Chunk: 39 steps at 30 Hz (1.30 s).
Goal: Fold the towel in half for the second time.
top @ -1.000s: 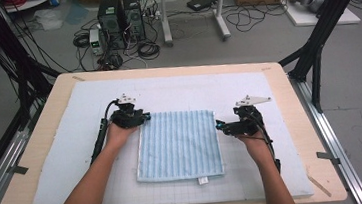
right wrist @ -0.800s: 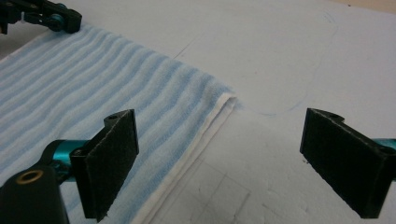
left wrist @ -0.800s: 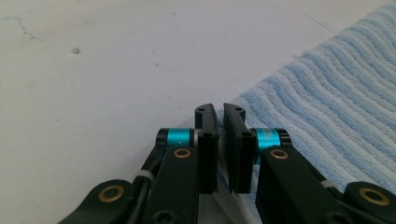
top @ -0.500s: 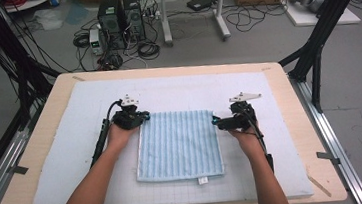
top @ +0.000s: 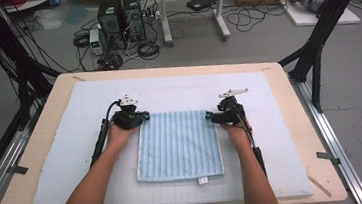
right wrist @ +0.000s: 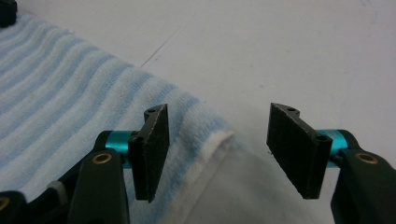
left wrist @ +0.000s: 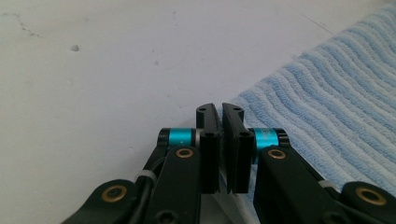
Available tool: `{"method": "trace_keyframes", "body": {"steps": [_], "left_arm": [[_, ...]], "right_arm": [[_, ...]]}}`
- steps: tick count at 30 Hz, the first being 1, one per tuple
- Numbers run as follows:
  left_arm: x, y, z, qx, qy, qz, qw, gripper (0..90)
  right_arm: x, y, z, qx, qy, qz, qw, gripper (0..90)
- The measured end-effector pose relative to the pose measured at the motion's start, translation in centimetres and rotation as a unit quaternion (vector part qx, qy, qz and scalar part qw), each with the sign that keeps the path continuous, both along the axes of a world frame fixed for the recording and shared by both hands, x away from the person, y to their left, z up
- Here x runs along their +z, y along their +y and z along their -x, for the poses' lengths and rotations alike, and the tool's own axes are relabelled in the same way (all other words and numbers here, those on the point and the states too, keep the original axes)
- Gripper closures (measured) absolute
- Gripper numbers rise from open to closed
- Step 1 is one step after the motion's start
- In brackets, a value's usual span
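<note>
Clearly the work in hand is a fold or lift of the blue striped towel (top: pixel 179 145), which lies flat and square near the middle of the white mat (top: pixel 64 158) covering the worktop (top: pixel 30 121). Its label edge faces the person and its two far corners sit under the two tools.

The left claw (top: pixel 143 117) is at the far left corner. In the left gripper view the jaws stand pressed almost together, only a thin slit between them, right over the towel's hem (left wrist: pixel 261 100). Whether cloth is actually pinched between them I cannot tell, since the corner runs out of sight beneath the jaws. A closed claw at that spot fits a grip on the corner.

The right claw (top: pixel 209 115) is at the far right corner, and its jaws stand wide apart. In the right gripper view the towel's white-edged corner (right wrist: pixel 212 140) lies on the mat between the two jaws, nearer the left one, and is touched by neither. That stance suits a claw that is lined up to close on the corner, low to the mat so the lower edge can get under the hem.

Taking both far corners makes sense: held evenly, the far edge can be drawn toward the near edge without the cloth skewing.
</note>
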<state>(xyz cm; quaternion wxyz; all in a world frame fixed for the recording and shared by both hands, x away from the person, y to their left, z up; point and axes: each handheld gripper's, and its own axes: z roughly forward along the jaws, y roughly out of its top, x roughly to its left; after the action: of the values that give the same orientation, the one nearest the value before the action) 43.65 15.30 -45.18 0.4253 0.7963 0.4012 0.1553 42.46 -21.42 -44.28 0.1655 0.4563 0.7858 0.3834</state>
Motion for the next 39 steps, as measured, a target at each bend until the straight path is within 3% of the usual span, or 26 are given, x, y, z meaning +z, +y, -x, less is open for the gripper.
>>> {"method": "trace_keyframes", "body": {"steps": [2,4,7,10,12,14,17,20,31,39], "left_arm": [[0.0,0.0,0.0,0.0,-0.002,-0.003,1.0,85.2],[0.0,0.0,0.1,0.0,-0.001,-0.003,1.0,85.2],[0.0,0.0,0.1,0.001,0.001,0.001,1.0,85.2],[0.0,-0.1,0.1,0.002,-0.002,0.0,1.0,85.3],[0.1,0.1,0.1,0.008,0.004,0.012,0.9999,85.5],[0.3,0.6,0.3,0.016,0.003,0.035,0.9992,85.6],[1.0,1.1,0.5,0.026,-0.012,0.063,0.9976,85.6],[1.8,1.4,0.8,0.028,-0.026,0.076,0.9963,85.6],[3.2,2.0,3.1,0.02,-0.043,0.103,0.9936,85.6],[3.2,2.3,5.7,-0.008,-0.042,0.112,0.9928,85.6]], "right_arm": [[-0.2,0.6,-0.2,0.007,-0.002,0.004,1.0,46.2],[-0.4,1.0,-0.5,0.01,0.002,0.017,0.9998,47.1],[-0.6,0.9,-0.6,0.006,0.003,0.007,1.0,54.1],[-0.4,1.1,-0.5,0.028,0.003,0.007,0.9996,78.2],[-0.3,1.8,-0.3,0.034,-0.007,0.031,0.9989,83.5],[0.0,2.2,-0.2,0.028,-0.015,0.047,0.9984,84.5],[0.7,2.2,0.0,0.017,-0.034,0.036,0.9986,85.0],[1.2,2.1,0.2,0.014,-0.043,0.024,0.9987,85.0],[3.1,1.6,2.8,0.023,-0.079,-0.01,0.9965,84.9],[3.6,1.0,5.2,0.042,-0.093,-0.02,0.9945,84.8]]}}
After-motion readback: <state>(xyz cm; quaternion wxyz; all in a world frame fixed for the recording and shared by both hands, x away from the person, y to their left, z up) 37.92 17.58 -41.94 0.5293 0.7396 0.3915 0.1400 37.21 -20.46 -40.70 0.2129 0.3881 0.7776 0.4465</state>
